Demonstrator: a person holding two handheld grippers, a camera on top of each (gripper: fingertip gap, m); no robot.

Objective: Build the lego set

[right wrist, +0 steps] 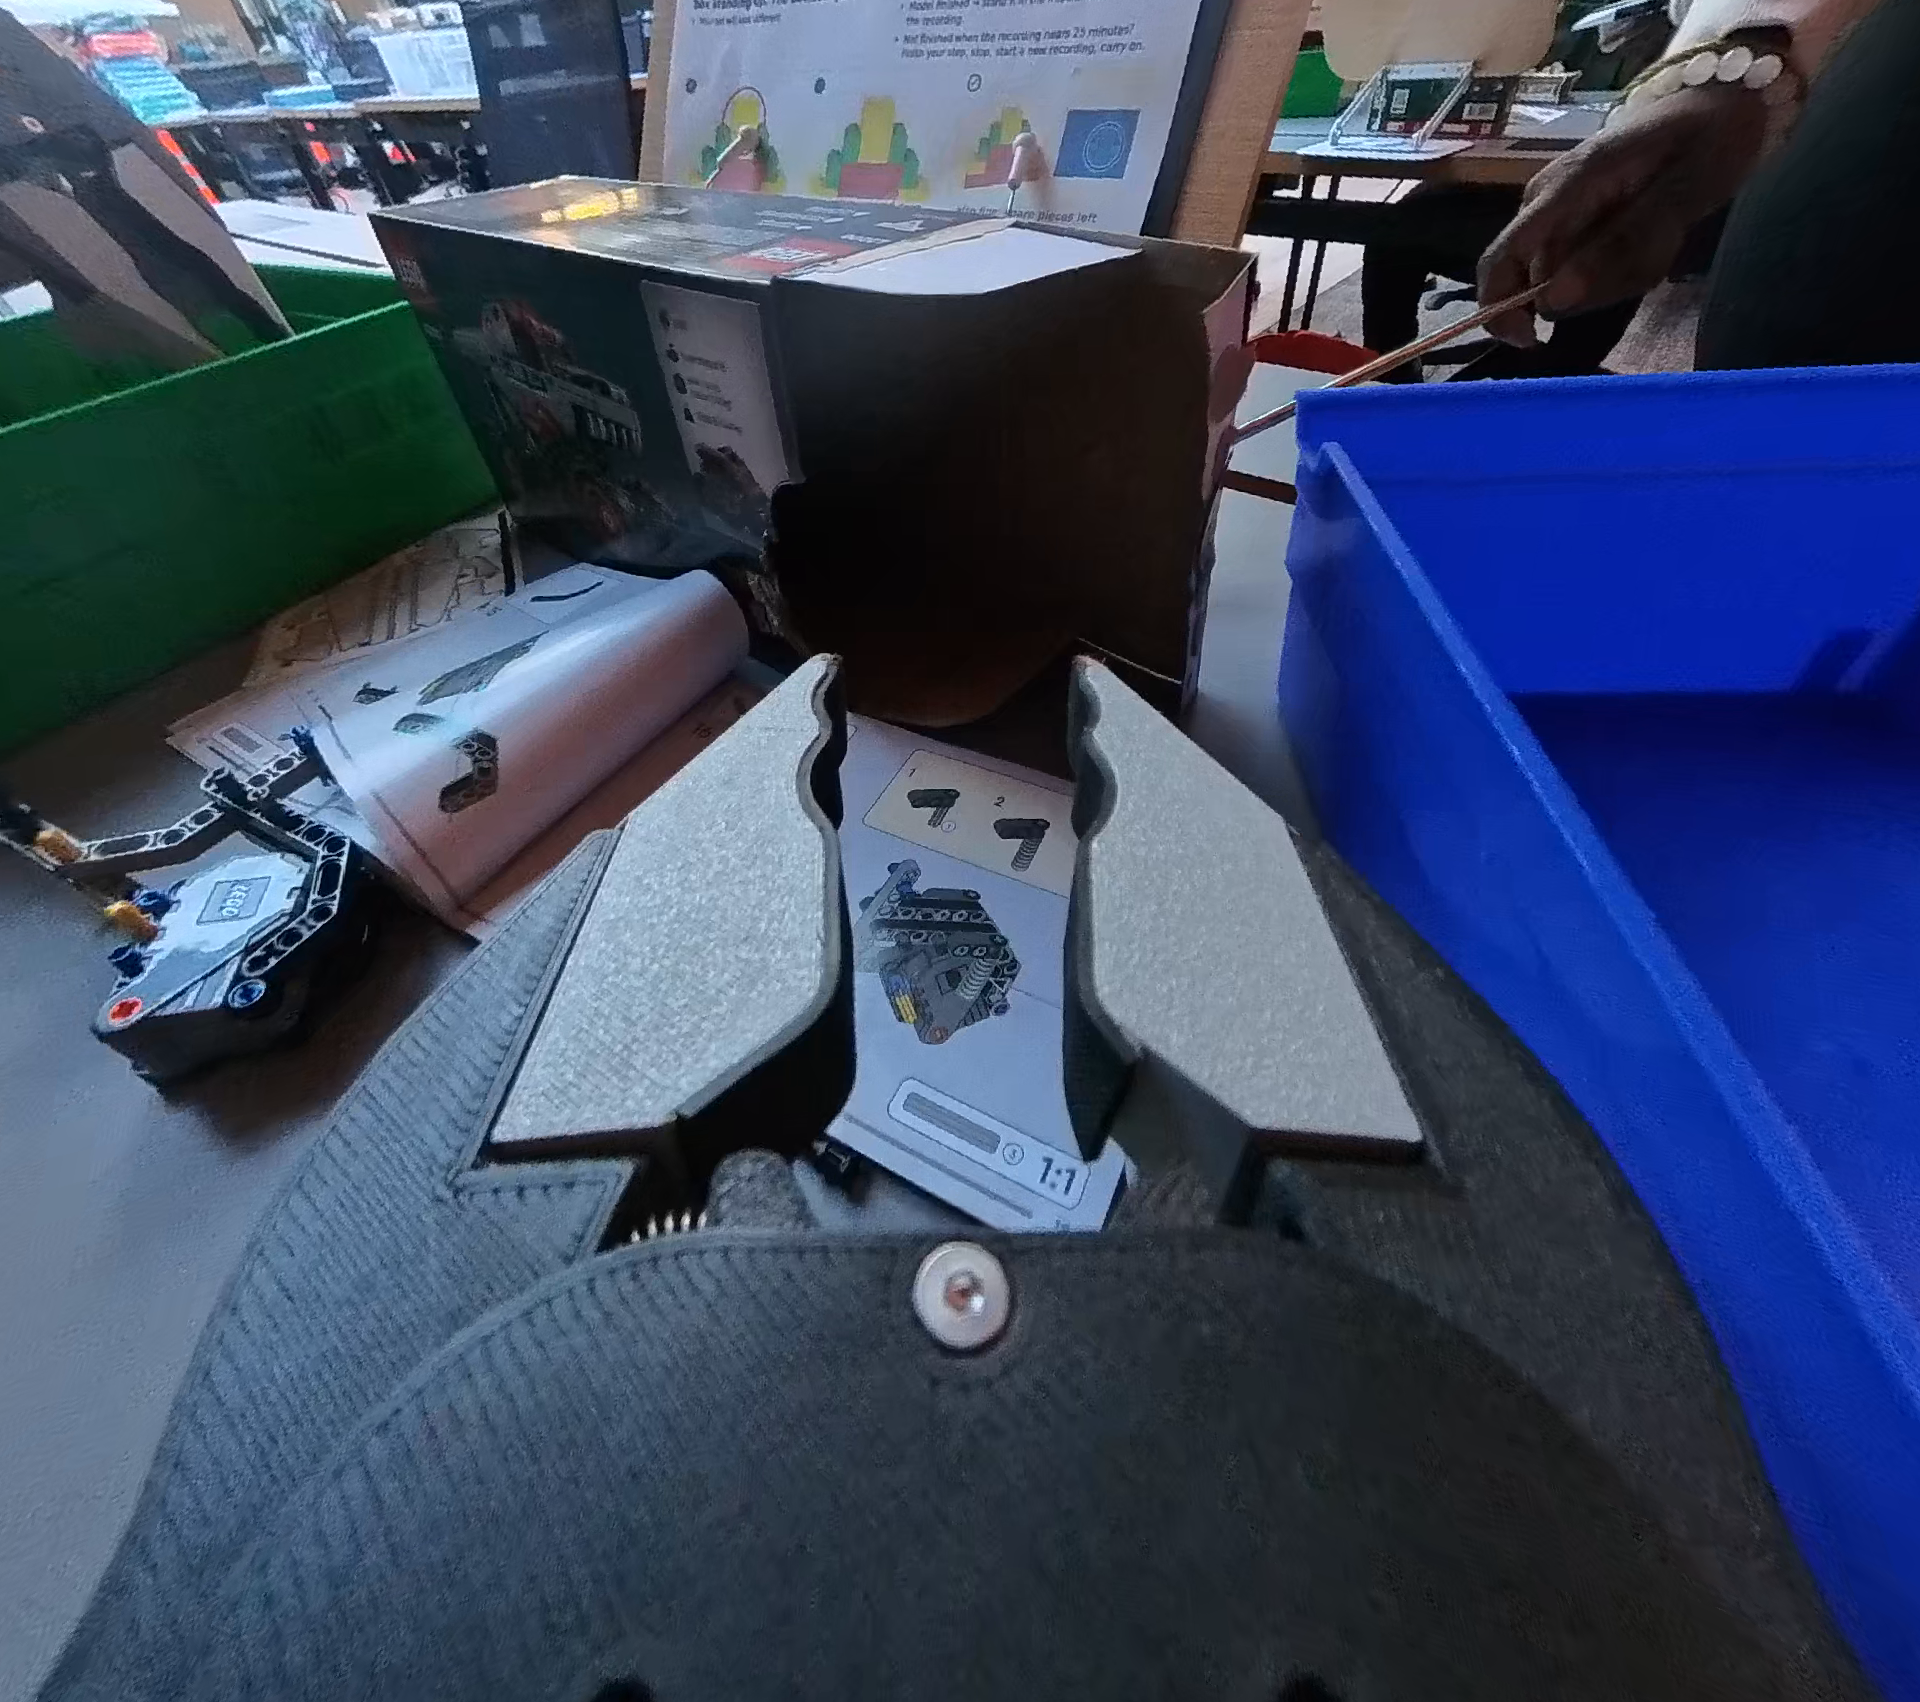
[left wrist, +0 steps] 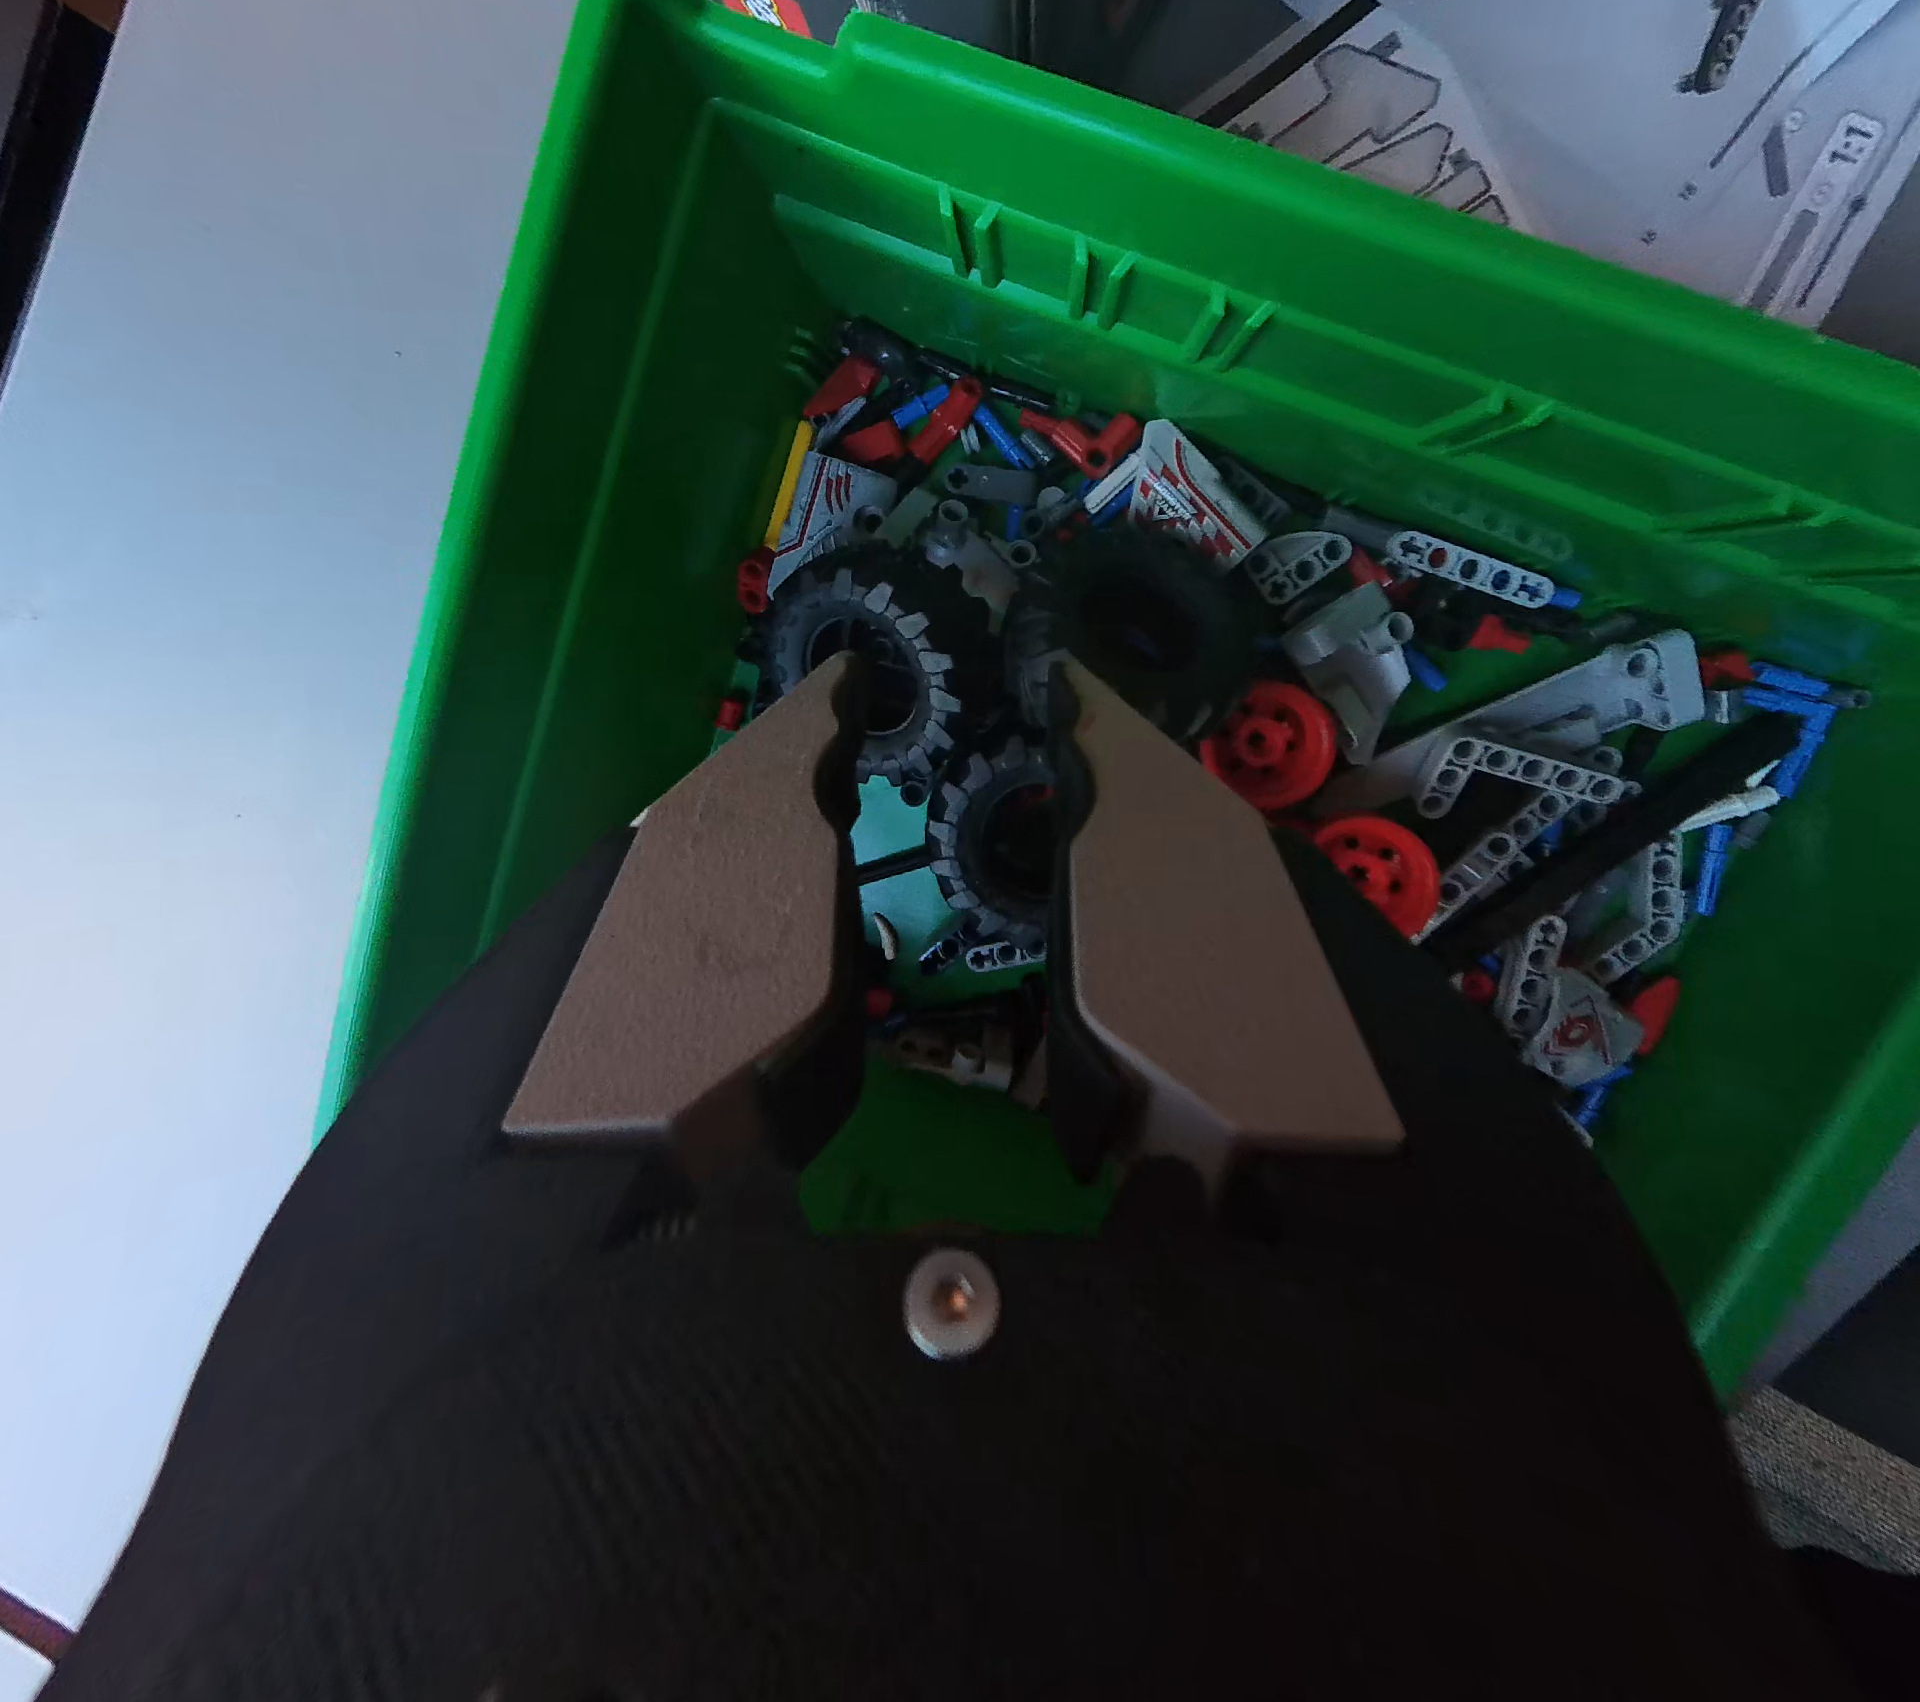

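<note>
Left gripper gapes over knobby rubber tyres.

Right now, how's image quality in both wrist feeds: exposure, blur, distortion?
Left wrist view: the green bin interior is dim, though the tyres and red wheels stay readable; the white table looks bright by comparison. Right wrist view: strong wide-angle bending on the blue bin; the background windows are blown out, the set box front is deep in shadow, and the open booklet stays sharp.
</note>
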